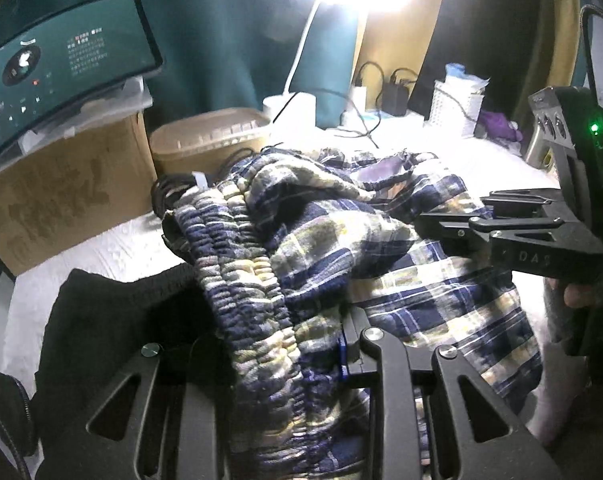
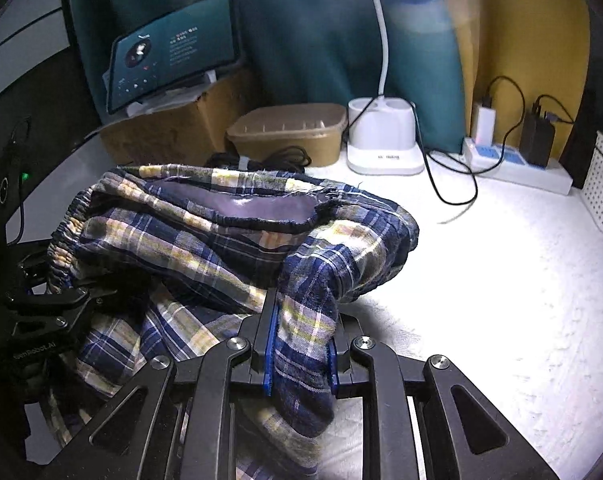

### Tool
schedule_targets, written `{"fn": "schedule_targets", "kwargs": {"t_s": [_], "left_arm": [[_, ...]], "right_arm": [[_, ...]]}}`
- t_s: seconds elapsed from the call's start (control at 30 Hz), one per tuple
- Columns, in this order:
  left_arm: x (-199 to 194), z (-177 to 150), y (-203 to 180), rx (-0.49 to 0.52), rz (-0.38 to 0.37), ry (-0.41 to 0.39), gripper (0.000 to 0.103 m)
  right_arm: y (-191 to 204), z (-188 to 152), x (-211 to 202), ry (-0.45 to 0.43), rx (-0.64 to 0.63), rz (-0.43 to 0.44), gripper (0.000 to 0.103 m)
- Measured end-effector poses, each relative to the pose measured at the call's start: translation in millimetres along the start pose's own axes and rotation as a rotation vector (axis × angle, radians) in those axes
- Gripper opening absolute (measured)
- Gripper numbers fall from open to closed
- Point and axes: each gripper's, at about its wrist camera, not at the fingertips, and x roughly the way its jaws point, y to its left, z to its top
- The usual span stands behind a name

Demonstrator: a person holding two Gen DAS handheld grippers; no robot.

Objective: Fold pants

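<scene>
The right gripper (image 2: pixel 301 356) has its fingers (image 2: pixel 270 344) closed on a hanging fold of the plaid pants (image 2: pixel 229 240), the cloth pinched between blue pads and draping down past them. The left gripper (image 1: pixel 325 360) is closed on the gathered elastic waistband (image 1: pixel 253 280), which bunches thickly between its fingers and spills over them. Between the two grips the pants sit heaped on the white counter (image 2: pixel 501 280), partly lifted, with a dark lining panel turned up on top. The fabric looks like soft brushed flannel, checked in navy, yellow and white, limp and quick to crease; the waistband is ribbed and bulky, while the fold on the right is thin and smooth. The risk, as I judge it, is that the thin fold slips from the right fingers if the two hands pull apart unevenly, or that hidden layers are caught in either grip, so the fold comes out twisted. The loose black cable (image 2: pixel 453 184) and the brown tub (image 2: pixel 289 132) lie near the heap, and a wide swing could drag cloth onto them.
</scene>
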Motion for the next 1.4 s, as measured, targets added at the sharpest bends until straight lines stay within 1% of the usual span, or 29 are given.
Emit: {"fn": "schedule_targets", "kwargs": {"t_s": [0.13,0.3,0.4,0.47,0.53,0.6,0.7,0.97,1.0,1.03,1.1,1.27,1.4], "left_arm": [[10,0,5,-0.012,0.003,0.022,0.026],[20,-3,12,-0.034,0.008,0.045,0.031],[25,-5,18,-0.054,0.012,0.053,0.035],[26,-7,22,-0.069,0.012,0.060,0.039],[25,-8,28,-0.091,0.015,0.061,0.045],[22,-10,31,-0.107,0.024,0.063,0.047],[18,-11,32,-0.118,0.036,0.060,0.047],[-4,-13,41,-0.143,0.065,0.036,0.047],[-6,-15,43,-0.161,0.057,0.034,0.047],[-7,-16,43,-0.166,0.055,0.034,0.047],[-11,-17,44,-0.167,0.061,0.033,0.047],[-25,-14,46,-0.175,0.078,0.021,0.047],[-39,-7,47,-0.187,0.089,-0.021,0.047]], "right_arm": [[-4,1,13,0.021,0.010,0.009,0.019],[-10,1,27,0.047,0.023,0.017,0.019],[-13,0,40,0.077,0.017,0.012,0.019],[-15,1,42,0.073,0.024,0.020,0.020],[-16,1,44,0.071,0.016,0.015,0.023],[-20,0,45,0.067,0.025,0.004,0.033],[-23,0,42,0.057,0.031,-0.013,0.036],[-25,-3,28,0.050,0.028,-0.080,0.037],[-25,-4,28,0.061,0.026,-0.083,0.042],[-26,-5,28,0.064,0.025,-0.090,0.043],[-29,-6,23,0.057,0.035,-0.113,0.051],[-33,-7,15,0.054,0.046,-0.138,0.054],[-32,-4,7,0.044,0.049,-0.152,0.054]]}}
